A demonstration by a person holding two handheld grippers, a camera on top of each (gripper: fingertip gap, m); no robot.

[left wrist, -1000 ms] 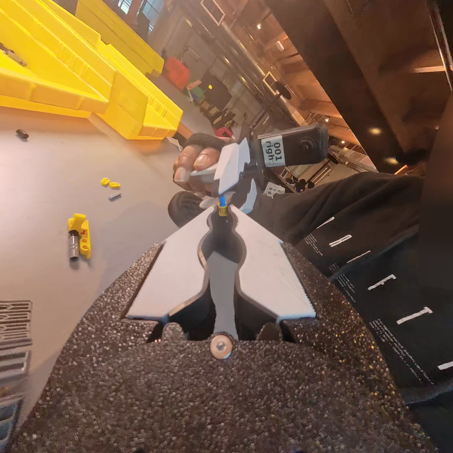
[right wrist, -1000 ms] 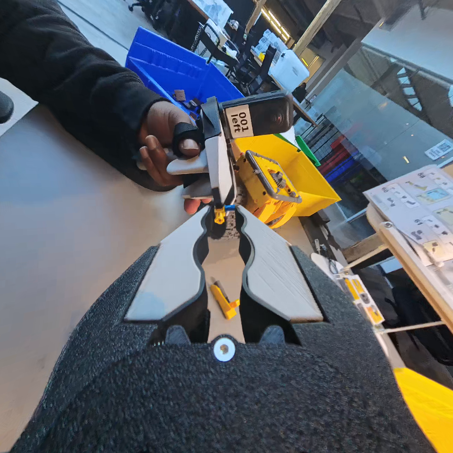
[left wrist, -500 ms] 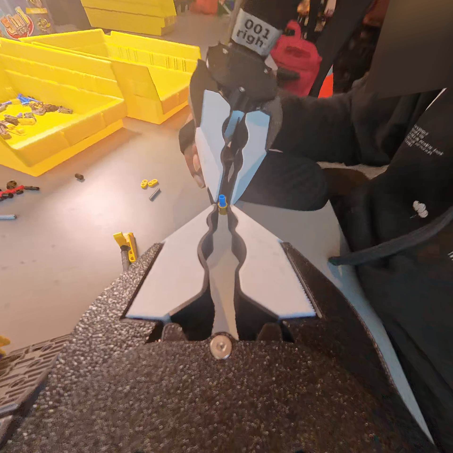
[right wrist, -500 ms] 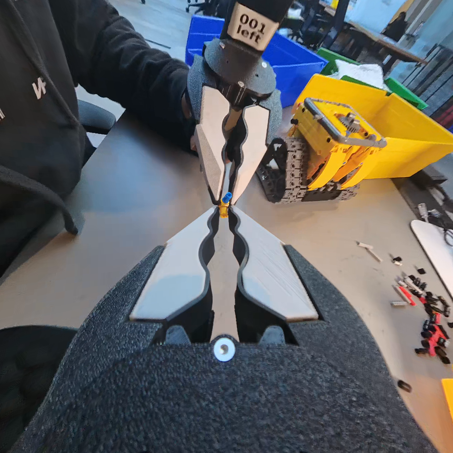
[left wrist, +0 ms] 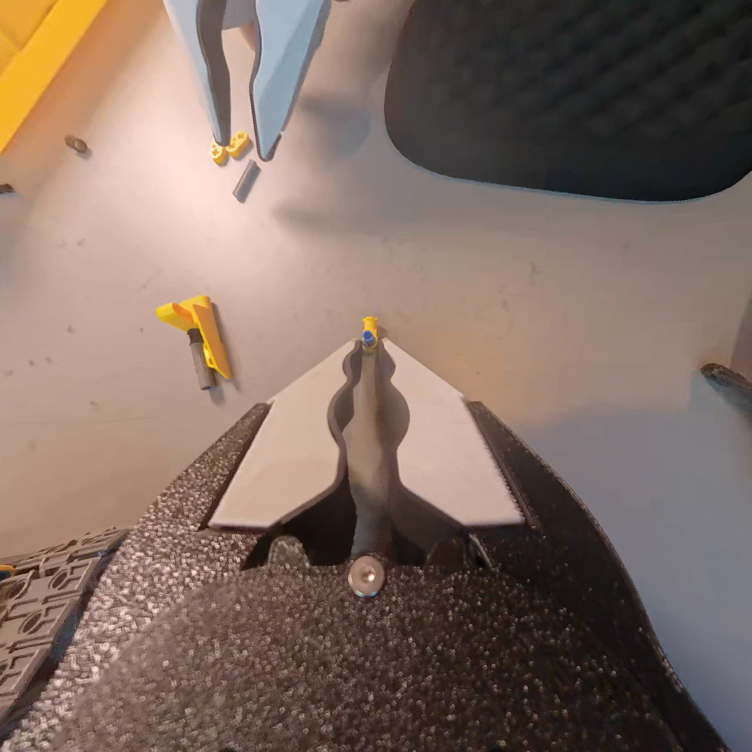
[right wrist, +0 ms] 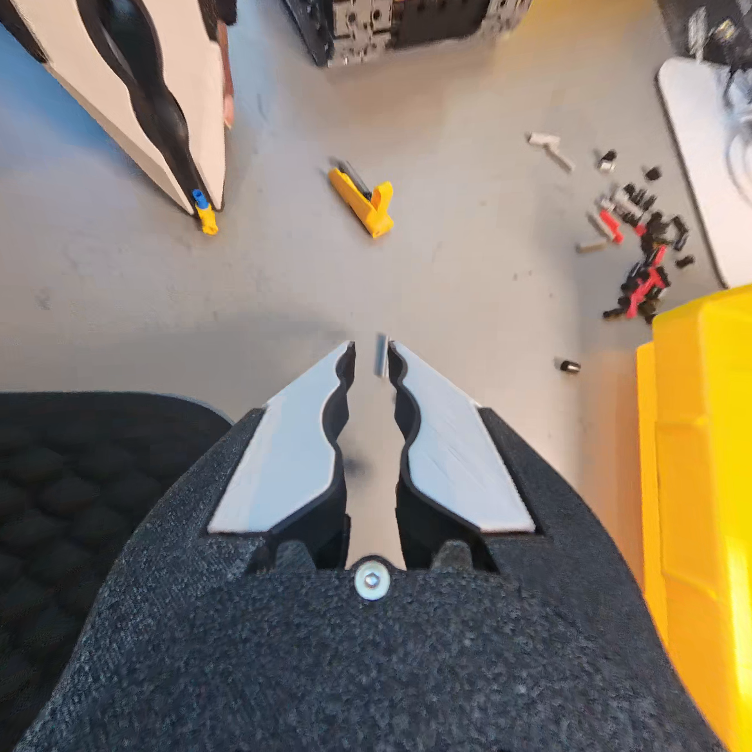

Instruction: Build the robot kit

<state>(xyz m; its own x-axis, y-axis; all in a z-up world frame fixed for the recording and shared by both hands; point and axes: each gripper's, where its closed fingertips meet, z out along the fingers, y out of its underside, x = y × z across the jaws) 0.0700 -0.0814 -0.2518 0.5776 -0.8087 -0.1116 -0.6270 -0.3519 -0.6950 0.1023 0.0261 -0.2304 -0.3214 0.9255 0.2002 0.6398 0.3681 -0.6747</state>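
My left gripper is shut on a small yellow piece with a blue pin and holds it just above the grey table. It also shows in the right wrist view, top left, with the piece at its tips. My right gripper is open and low over the table, with a short grey pin lying between its tips. In the left wrist view the right gripper stands over two small yellow connectors, and the grey pin lies just past it.
A yellow and grey part lies between the grippers. A pile of black and red pieces lies right, beside a yellow bin. A black tracked model stands at the back. A black chair seat is beyond the table edge. There is about 12 cm between the tips of the two grippers.
Both grippers tilted down towards the table and moved apart. The right gripper let go of the yellow piece, opened and went to the loose pin. The left gripper kept the piece.
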